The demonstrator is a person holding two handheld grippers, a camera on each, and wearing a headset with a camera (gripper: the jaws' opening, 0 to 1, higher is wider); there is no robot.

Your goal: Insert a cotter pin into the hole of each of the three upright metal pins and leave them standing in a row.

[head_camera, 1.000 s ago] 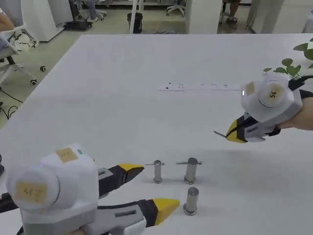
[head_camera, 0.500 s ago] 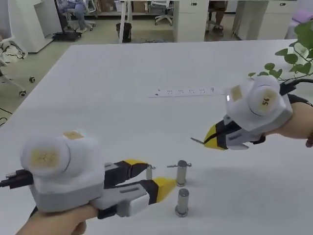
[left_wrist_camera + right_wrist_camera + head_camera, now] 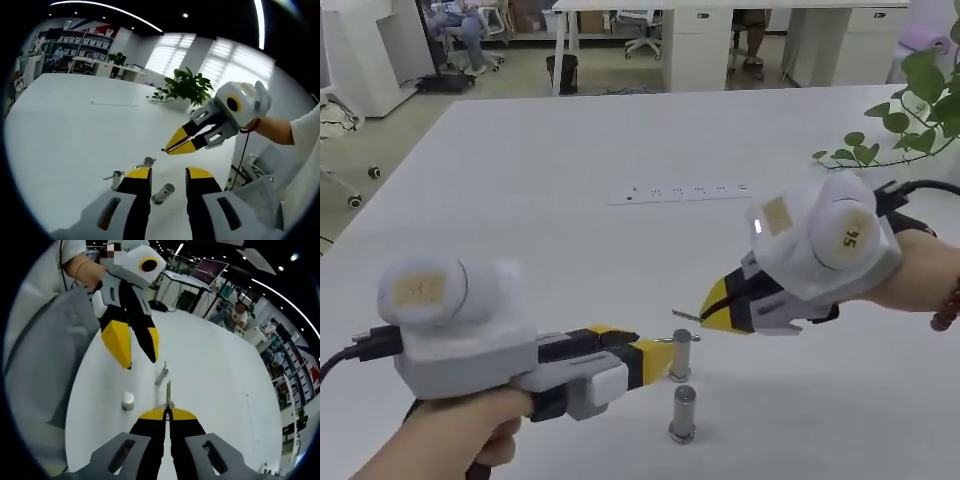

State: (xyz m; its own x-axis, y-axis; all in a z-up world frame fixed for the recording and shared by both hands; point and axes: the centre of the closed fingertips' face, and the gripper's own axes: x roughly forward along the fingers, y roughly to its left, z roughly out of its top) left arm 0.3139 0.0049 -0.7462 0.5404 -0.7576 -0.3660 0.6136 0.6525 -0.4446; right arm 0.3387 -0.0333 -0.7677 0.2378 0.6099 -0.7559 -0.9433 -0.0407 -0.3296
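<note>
Left hand-held gripper [image 3: 169, 174]: jaws parted by a clear gap, nothing clamped. It is low over the white table [image 3: 520, 210], tips aimed toward 3 o'clock in the head view.
Left contact: the lower yellow tip overlaps the pinned metal pin [image 3: 682, 356] in the head view. Touching or just beside, cannot tell.
Right hand-held gripper [image 3: 167, 414]: jaws pressed together on a cotter pin [image 3: 168, 391], which juts straight out past the tips.
Right position: at 2 o'clock of the pins in the head view, tips aimed toward 8 o'clock. The cotter pin's free end is near the pinned metal pin's head, apart from it.
Metal pins: all upright. The pinned metal pin and the second pinned metal pin [image 3: 116, 177] each have a cotter pin crosswise through the head. The bare metal pin [image 3: 682, 413] stands at 6 o'clock of the pinned one and shows through the jaw gap in the left gripper view.
Writing: the sticker [image 3: 850, 238] on the right hand-held gripper has two tilted digits that read like 56. The left one's sticker [image 3: 420, 288] is too blurred to read.
Around: a white power strip [image 3: 685, 191] at 12 o'clock, well apart; a leafy plant [image 3: 910, 100] at 2 o'clock; a dark bin [image 3: 560, 72] beyond the table.
</note>
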